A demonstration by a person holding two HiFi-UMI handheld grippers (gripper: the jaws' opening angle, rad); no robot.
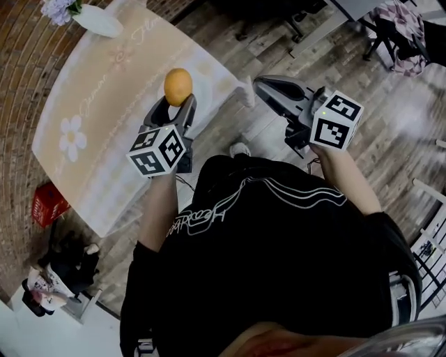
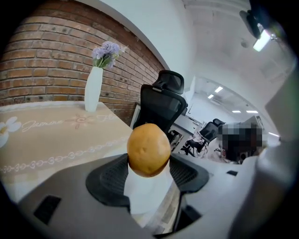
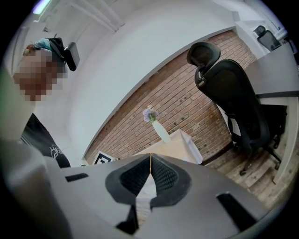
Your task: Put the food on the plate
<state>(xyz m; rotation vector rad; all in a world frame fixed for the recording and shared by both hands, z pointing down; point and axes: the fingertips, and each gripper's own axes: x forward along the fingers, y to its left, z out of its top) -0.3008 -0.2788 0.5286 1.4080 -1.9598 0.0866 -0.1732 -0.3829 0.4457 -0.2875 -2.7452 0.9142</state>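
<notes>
A round orange-yellow piece of food point(image 1: 178, 86) is held up above the near edge of the table point(image 1: 104, 111), which has a beige flowered cloth. My left gripper point(image 1: 178, 99) is shut on it, and its pads press the lower sides of the food point(image 2: 148, 149) in the left gripper view. My right gripper point(image 1: 260, 83) hangs to the right of the table over the wooden floor. Its jaws are shut together with nothing between them point(image 3: 150, 161). No plate shows in any view.
A white vase with purple flowers point(image 1: 96, 19) stands at the table's far end, by a brick wall point(image 2: 42, 56). A black office chair point(image 3: 238, 102) stands beyond the table. A red crate point(image 1: 49, 204) sits on the floor at the left.
</notes>
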